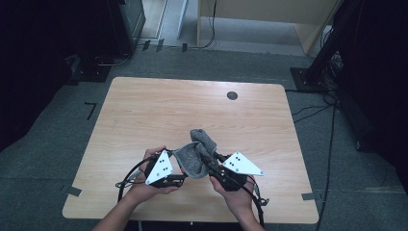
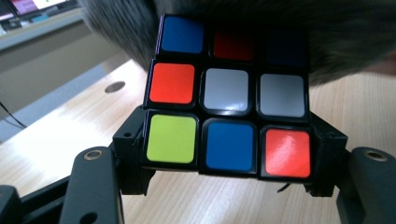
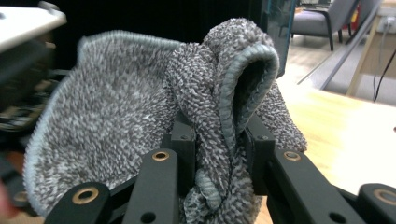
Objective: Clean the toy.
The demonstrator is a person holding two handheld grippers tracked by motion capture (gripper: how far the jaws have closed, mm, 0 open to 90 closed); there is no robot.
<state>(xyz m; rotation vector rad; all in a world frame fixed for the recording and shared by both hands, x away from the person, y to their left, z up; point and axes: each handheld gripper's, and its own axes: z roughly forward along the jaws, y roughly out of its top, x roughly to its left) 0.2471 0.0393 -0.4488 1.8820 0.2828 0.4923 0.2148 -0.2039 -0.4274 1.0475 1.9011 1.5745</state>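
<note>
A colourful three-by-three puzzle cube with black edges (image 2: 229,100) is clamped between the fingers of the left gripper (image 2: 229,168), one black finger pressed against each side of its bottom row. On the face turned to the left gripper view, a blue, a red and a dark tile are seen in the top row, an orange-red tile and two grey ones in the middle row, and a lime-green, a blue and an orange-red tile in the bottom row. A grey, nubbly terry cloth with a stitched hem (image 3: 140,121) is draped over the top of the cube, so that the upper row is partly shadowed. A bunched fold of that cloth is pinched between the fingers of the right gripper (image 3: 219,154), which are closed on it, with the hem curled into a loop above them. In the high view, the left gripper (image 1: 180,169) and the right gripper (image 1: 210,166) are held close together above the near part of the light wooden tabletop (image 1: 144,110), with the cloth (image 1: 197,151) bridging them and rising in a hump between the two. A small dark round disc (image 1: 232,95) is set into the tabletop near its far edge, well apart from the hands.
</note>
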